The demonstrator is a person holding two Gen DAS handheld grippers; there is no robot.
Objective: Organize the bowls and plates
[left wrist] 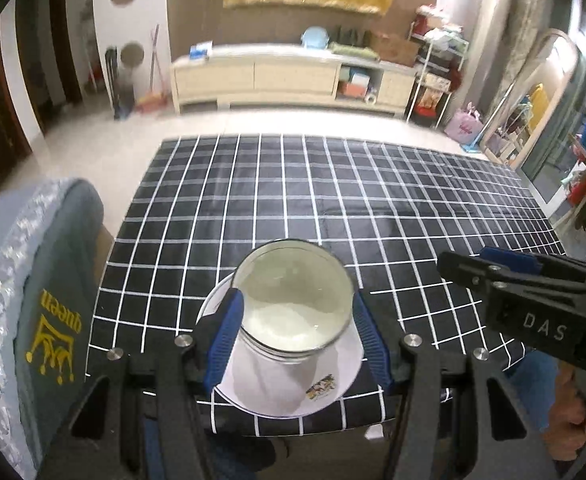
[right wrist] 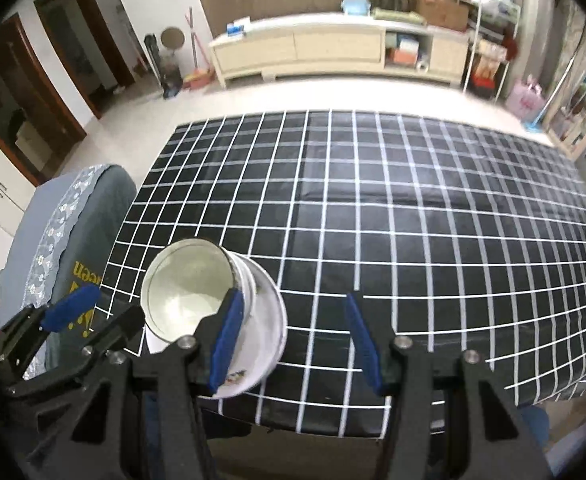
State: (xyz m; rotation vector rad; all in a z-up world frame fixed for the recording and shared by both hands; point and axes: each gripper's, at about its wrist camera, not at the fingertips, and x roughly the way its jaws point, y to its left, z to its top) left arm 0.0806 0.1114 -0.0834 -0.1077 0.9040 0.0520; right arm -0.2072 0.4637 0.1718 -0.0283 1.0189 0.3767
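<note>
One white bowl [left wrist: 293, 304] sits on one white plate [left wrist: 333, 380] (a small printed picture at its near rim) at the near edge of the black-and-white checked tabletop [left wrist: 373, 200]. Two grippers hover above: the left gripper [left wrist: 297, 340] and right gripper [right wrist: 293, 344] both stand apart, empty. One grey chair [left wrist: 33, 300] stands beside.

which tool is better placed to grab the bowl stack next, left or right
Left. The left tool hangs open directly over the bowl on the plate, its fingers framing the bowl. The right tool is open over bare tablecloth beside the stack.
</note>
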